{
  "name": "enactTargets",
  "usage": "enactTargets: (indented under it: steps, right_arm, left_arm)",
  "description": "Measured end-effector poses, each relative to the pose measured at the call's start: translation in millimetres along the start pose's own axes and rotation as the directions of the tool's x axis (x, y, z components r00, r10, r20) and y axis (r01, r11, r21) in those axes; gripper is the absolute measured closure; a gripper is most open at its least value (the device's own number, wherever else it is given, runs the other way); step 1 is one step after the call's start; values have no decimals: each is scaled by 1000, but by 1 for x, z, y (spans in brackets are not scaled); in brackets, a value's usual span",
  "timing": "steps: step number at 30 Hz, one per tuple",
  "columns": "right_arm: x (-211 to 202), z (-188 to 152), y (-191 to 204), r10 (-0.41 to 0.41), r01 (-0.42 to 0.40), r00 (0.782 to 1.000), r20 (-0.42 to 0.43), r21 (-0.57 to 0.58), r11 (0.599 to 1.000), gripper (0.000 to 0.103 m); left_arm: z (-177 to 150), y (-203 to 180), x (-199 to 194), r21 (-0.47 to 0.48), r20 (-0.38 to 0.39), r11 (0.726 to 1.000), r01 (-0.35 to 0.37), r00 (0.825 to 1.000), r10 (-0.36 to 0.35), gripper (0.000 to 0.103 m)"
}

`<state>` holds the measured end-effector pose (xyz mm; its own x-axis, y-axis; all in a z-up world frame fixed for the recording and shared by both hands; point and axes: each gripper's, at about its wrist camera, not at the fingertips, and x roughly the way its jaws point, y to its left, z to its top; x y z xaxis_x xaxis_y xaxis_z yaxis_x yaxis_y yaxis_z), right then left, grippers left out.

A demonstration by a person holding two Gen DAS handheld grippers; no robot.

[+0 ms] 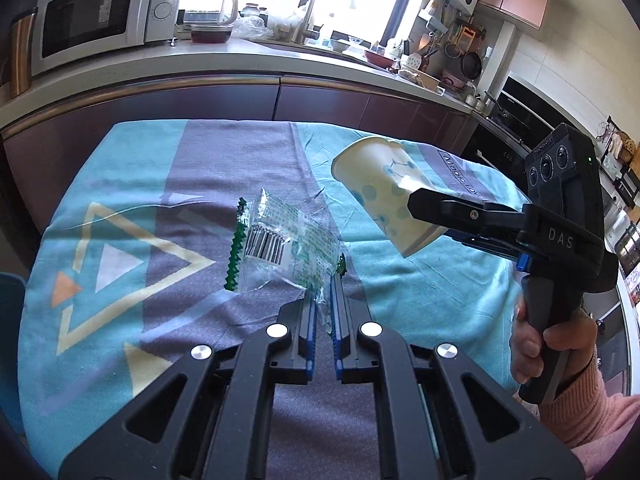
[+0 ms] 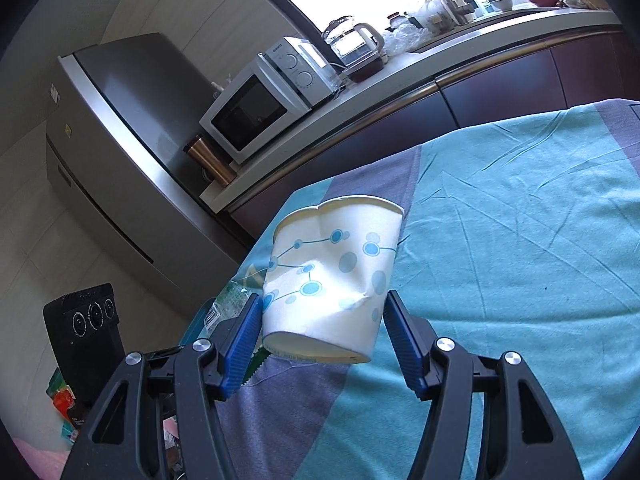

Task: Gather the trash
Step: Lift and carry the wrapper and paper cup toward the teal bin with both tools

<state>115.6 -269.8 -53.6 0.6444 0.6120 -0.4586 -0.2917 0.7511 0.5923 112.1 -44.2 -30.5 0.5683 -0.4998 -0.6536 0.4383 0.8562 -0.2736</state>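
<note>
Here the paper cup (image 2: 332,276), white with blue dots and badly dented at its rim, was clear of the table, gripped near its base between the blue pads (image 2: 244,340) of the right gripper (image 2: 320,340). The jaws stood about half apart, as wide as the crushed cup allowed; it lay tilted, mouth away from the camera. The low grip probably kept the pads on the stiffer base rather than the soft, collapsed rim.

The second piece of trash, a clear plastic wrapper (image 1: 280,244) with green zigzag edges and a barcode, hung from the left gripper (image 1: 325,304), whose jaws were nearly closed on one corner; the rest of the film stuck out ahead, above the cloth. A corner pinch likely suited so thin a film.

Below both lay the teal and grey tablecloth (image 1: 420,300), bare of other litter in view. The person's hand (image 1: 548,344), pink sleeve at the wrist, held the right tool's handle. Behind ran the kitchen counter (image 1: 248,60) with a microwave (image 1: 100,16).
</note>
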Motion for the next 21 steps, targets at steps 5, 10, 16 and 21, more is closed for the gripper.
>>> enactTargets:
  steps: [5,10,16,21]
  right_arm:
    - [8,-8,16,9,-9,1000,-17,-23,1000,43]
    - [18,-15,28,28,-29,999,-43,-33,999,43]
    - [25,-19,42,50,-53,997,-62,-48,997,43]
    - [28,-25,48,59,-63,996,-74,-57,996,43]
  left_arm:
    - [-7,11,-16,-12,12,1000,-27,1000,27,96]
    - [-15,21,-27,-31,11,998,-46,999,46,96]
    - [-23,29,-42,-44,26,997,-64,998,65,96]
    - [-27,37,-51,-51,34,995,-80,996,82,96]
